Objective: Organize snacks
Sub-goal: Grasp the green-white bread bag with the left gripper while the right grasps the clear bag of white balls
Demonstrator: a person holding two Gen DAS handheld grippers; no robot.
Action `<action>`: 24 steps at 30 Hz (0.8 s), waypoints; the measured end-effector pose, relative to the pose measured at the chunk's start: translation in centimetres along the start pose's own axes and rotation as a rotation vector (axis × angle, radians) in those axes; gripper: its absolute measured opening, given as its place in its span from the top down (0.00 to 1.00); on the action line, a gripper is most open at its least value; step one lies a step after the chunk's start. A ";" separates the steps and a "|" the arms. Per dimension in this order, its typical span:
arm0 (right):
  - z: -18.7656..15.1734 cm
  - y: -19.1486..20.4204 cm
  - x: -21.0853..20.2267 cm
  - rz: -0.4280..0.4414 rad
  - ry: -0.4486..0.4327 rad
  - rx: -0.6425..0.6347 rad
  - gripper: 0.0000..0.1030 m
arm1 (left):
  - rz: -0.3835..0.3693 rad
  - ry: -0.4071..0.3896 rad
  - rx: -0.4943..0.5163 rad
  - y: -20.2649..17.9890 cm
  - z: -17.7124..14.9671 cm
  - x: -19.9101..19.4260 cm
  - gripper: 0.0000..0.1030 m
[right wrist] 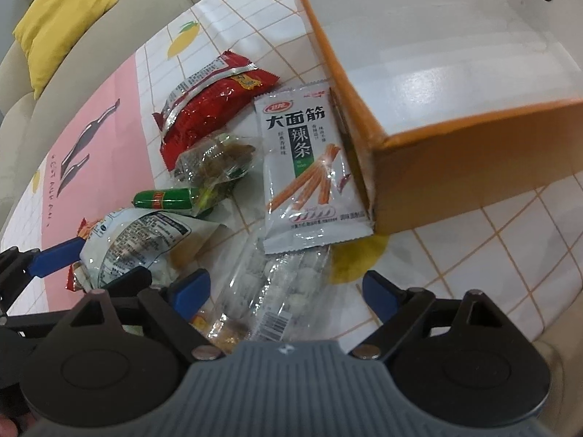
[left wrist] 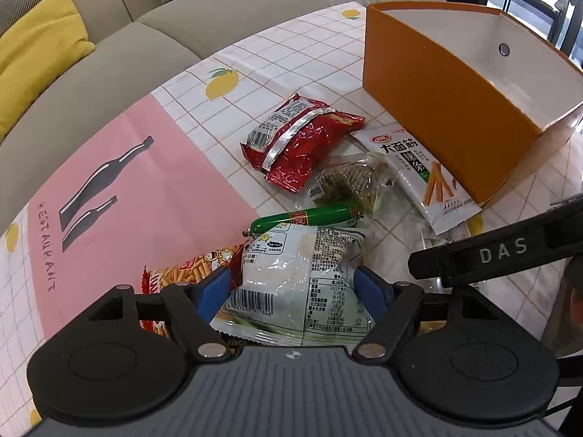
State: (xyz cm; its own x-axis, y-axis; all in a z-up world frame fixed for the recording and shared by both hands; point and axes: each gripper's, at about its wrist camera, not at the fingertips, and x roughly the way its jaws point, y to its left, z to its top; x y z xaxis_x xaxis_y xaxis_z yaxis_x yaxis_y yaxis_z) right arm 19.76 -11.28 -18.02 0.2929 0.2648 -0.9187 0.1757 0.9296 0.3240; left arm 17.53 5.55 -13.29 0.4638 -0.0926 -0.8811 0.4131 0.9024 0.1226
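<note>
My left wrist view shows the whole orange box point(left wrist: 452, 109) at two o'clock on the checked tablecloth point(left wrist: 277, 54); my right view adds a clear packet point(right wrist: 269, 291) under the white strip-snack bag point(right wrist: 309, 167). My left gripper point(left wrist: 291, 287) pinches the white-green snack bag point(left wrist: 295, 276). My right gripper point(right wrist: 284, 291) stands wide apart over the clear packet, clamping nothing.

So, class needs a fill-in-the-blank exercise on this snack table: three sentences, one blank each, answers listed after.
1. The open box is ____ outside and white inside.
2. The sausage has a ____ wrapper.
3. The left gripper straddles a white packet whose printed ____ faces the camera.

Answers: orange; green; barcode
</note>
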 end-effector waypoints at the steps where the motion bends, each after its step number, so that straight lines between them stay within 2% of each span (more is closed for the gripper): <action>1: 0.0 0.1 0.2 -0.001 0.004 0.000 0.18 | 0.001 -0.005 0.003 -0.2 -0.1 0.0 0.19; 3: 0.0 0.5 0.4 -0.015 -0.010 -0.022 0.19 | 0.010 -0.012 0.006 -0.4 -0.3 -0.1 0.22; 4: -0.1 0.6 0.3 -0.019 -0.015 -0.032 0.22 | 0.014 -0.015 0.006 -0.5 -0.3 -0.2 0.23; 5: -0.1 0.8 0.2 -0.021 -0.022 -0.044 0.30 | 0.018 -0.018 0.005 -0.6 -0.4 -0.2 0.26; 7: -0.2 0.8 0.1 -0.007 -0.019 -0.042 0.35 | 0.024 -0.027 -0.001 -0.7 -0.4 -0.4 0.30; 9: -0.1 0.6 0.1 0.001 -0.016 -0.036 0.36 | 0.033 -0.039 -0.012 -0.8 -0.4 -0.8 0.37; 14: 0.0 0.0 -0.5 0.048 0.012 -0.032 0.39 | 0.032 -0.061 -0.096 -0.3 -0.4 -2.0 0.43; 20: -0.2 0.1 -2.3 0.136 0.057 -0.087 0.41 | 0.013 -0.104 -0.236 0.6 -0.6 -4.0 0.45; 24: -0.6 0.7 -4.1 0.188 0.055 -0.152 0.42 | 0.004 -0.126 -0.323 1.0 -0.8 -5.9 0.45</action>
State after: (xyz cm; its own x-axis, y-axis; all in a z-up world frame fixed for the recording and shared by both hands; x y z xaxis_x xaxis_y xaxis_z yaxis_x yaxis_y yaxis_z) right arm 18.11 -11.59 -14.13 0.2548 0.4464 -0.8578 -0.0216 0.8895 0.4565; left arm 14.52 7.31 -8.32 0.5665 -0.1215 -0.8151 0.1512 0.9876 -0.0421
